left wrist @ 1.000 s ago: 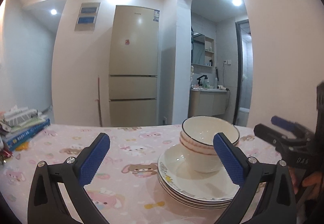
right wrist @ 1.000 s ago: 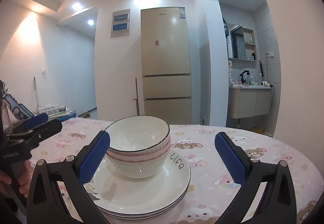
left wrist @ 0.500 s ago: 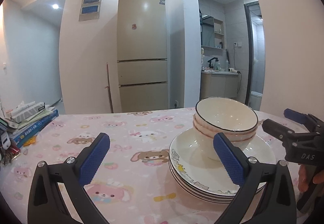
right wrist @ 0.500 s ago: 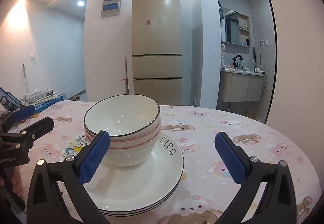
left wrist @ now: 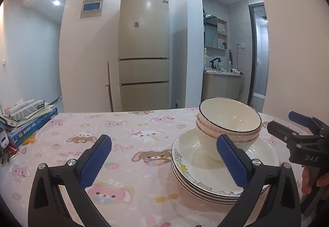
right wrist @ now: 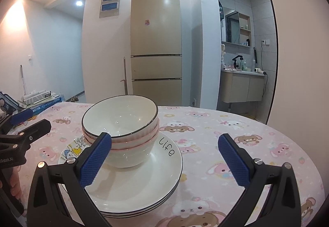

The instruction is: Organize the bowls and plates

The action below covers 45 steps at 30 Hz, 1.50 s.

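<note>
A nest of white bowls (left wrist: 228, 122) (right wrist: 121, 124), the top one black-rimmed and the lower ones pink-rimmed, sits on a stack of white plates (left wrist: 191, 167) (right wrist: 156, 167) on the pink cartoon tablecloth. My left gripper (left wrist: 164, 160) is open and empty, and its right finger overlaps the plates' near left side. My right gripper (right wrist: 165, 160) is open and empty too, its left finger in front of the bowls. Each gripper appears in the other's view, the right one (left wrist: 296, 128) to the right of the stack and the left one (right wrist: 26, 122) to its left.
A pile of books and a tissue box (left wrist: 26, 118) lies at the table's left edge. A fridge (left wrist: 144, 50) stands behind the table, with a washroom vanity (right wrist: 242, 87) through the arch. Bare tablecloth (right wrist: 246, 140) lies right of the stack. A hand (left wrist: 310, 179) grips the right tool.
Both views have shifted over the last second: the stack sits further right for the left gripper and has drifted slightly for the right one. Both grippers stay open; bowls and plates have not moved.
</note>
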Each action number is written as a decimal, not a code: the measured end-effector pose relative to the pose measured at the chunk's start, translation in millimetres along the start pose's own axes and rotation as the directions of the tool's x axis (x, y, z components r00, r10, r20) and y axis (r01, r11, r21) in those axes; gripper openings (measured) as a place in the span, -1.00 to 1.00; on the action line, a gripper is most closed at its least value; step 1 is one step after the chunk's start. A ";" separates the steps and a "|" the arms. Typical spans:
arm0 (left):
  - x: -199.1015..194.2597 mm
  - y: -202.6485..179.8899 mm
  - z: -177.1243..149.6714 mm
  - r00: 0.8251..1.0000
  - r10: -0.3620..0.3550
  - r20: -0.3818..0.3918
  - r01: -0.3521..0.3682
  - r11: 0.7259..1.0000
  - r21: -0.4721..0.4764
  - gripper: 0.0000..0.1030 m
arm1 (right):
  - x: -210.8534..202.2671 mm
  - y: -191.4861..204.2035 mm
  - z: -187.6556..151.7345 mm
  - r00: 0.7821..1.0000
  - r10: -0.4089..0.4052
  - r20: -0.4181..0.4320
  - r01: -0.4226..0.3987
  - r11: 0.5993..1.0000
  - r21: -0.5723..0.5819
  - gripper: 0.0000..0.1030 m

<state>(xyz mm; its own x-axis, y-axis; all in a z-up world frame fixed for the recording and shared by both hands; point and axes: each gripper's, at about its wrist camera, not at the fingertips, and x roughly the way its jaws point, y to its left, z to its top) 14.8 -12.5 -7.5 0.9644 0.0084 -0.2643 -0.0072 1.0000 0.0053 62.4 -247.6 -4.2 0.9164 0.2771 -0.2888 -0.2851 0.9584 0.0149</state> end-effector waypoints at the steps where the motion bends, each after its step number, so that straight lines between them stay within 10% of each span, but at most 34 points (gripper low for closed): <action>1: -0.4 -0.6 0.0 1.000 0.000 0.002 0.000 1.000 0.004 1.00 | 0.0 -0.1 -0.1 1.000 0.000 -0.001 0.000 1.000 0.001 1.00; 45: -4.1 -0.7 -0.5 0.999 0.046 0.009 -0.046 0.999 0.010 1.00 | 0.0 2.0 -0.6 1.000 -0.003 -0.010 0.003 1.000 0.005 1.00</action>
<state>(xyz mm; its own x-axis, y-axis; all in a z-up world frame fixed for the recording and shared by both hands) 10.7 -13.2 -6.9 0.9654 0.0543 -0.2549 -0.0489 0.9984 0.0276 61.7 -245.7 -4.7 0.9144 0.2737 -0.2984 -0.2811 0.9595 0.0186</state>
